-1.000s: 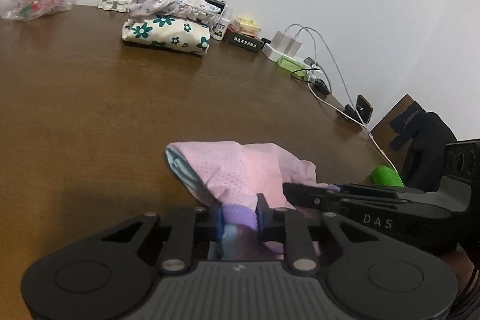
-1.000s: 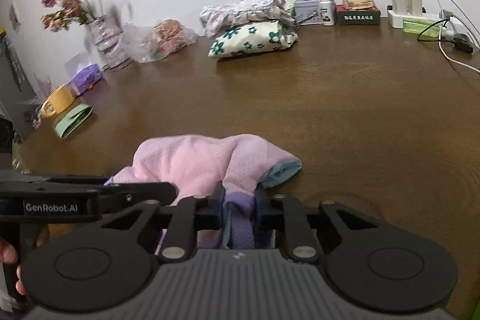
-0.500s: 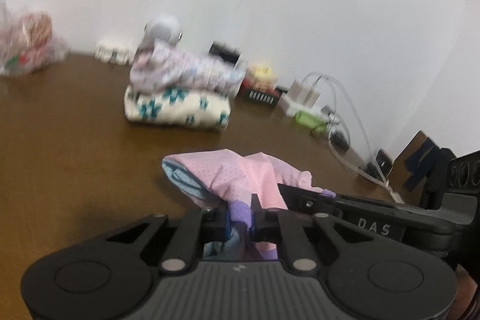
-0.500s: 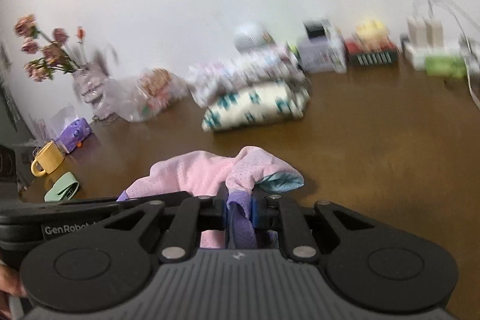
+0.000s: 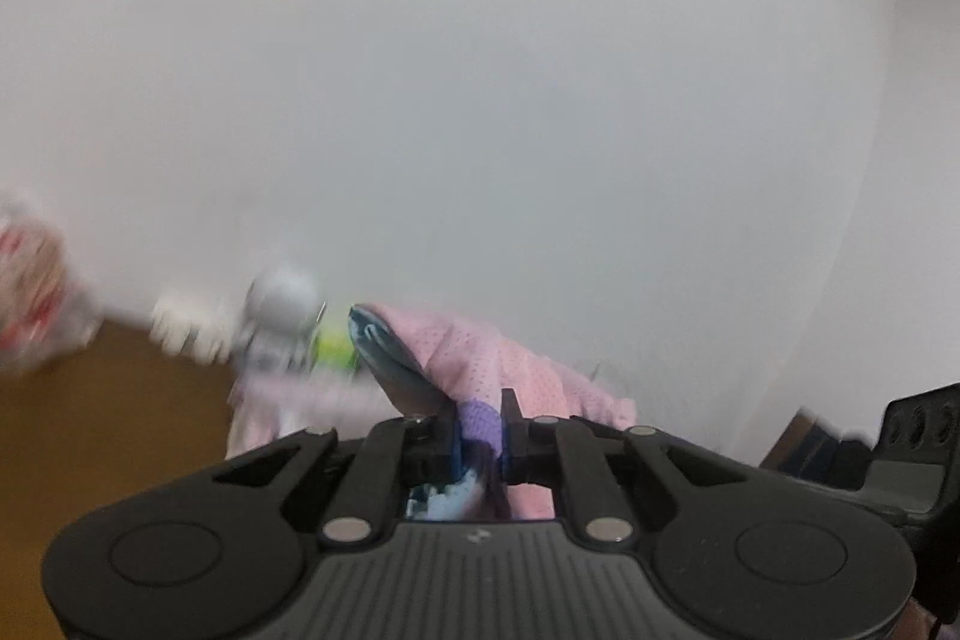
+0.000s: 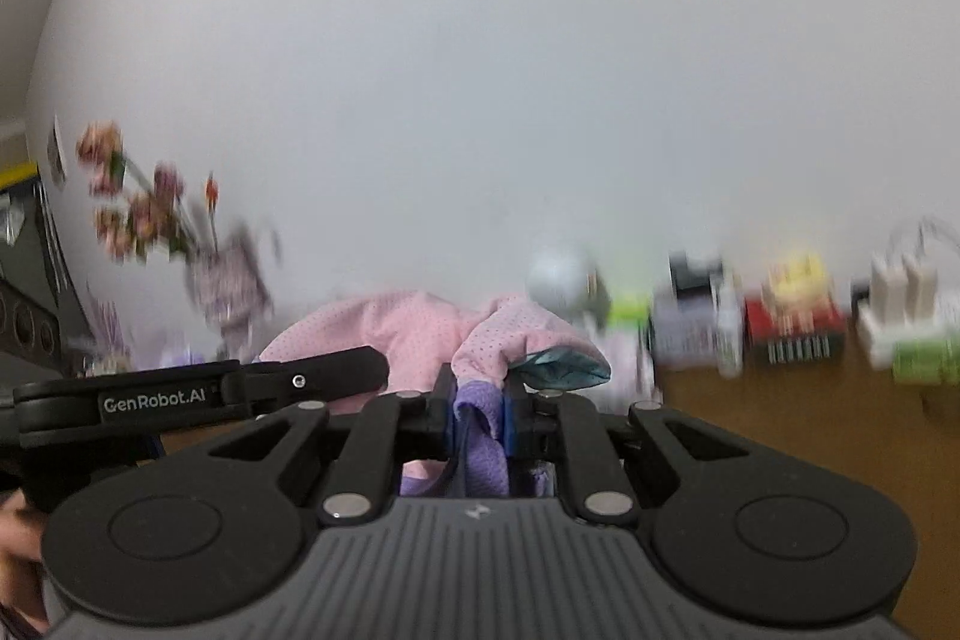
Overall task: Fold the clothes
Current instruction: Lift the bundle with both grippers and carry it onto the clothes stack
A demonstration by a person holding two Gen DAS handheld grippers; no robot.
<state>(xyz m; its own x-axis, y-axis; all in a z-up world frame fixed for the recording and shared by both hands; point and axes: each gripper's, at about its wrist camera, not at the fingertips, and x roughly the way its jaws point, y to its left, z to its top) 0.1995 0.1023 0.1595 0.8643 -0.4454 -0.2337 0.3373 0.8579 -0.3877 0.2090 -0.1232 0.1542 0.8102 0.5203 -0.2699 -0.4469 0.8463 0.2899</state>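
White wall (image 5: 480, 100) fills most of both views, blank and pale, taking everything from nine o'clock round through twelve to three. Below it runs the brown wooden table (image 6: 810, 436), showing at four o'clock in the right wrist view and at eight o'clock in the left wrist view, all of it smeared by blur.

Now the pink garment (image 6: 408, 334), the mesh one with the dotted weave: it's bunched up at the centre of both views, just past the fingers, and it stands in front of the wall rather than lying flat on the wood. Its purple trim (image 6: 477, 430) sits right in the pinch, and a teal lining (image 6: 564, 367) peeks out at about two o'clock of the right gripper's fingers.

Left gripper (image 5: 480, 424): jaws narrow, clamped on the purple trim of the garment. Right gripper (image 6: 477, 409): same story, jaws nearly together, blue pads pressing the purple fabric from both sides. In the right wrist view the left gripper's black arm reaches in from nine o'clock, just beside the pink cloth.

Smaller bits along the table's far edge, all blurred: a bunch of pinkish flowers (image 6: 138, 202) at ten o'clock, a red box (image 6: 792, 322) and white chargers (image 6: 900, 298) at three o'clock.
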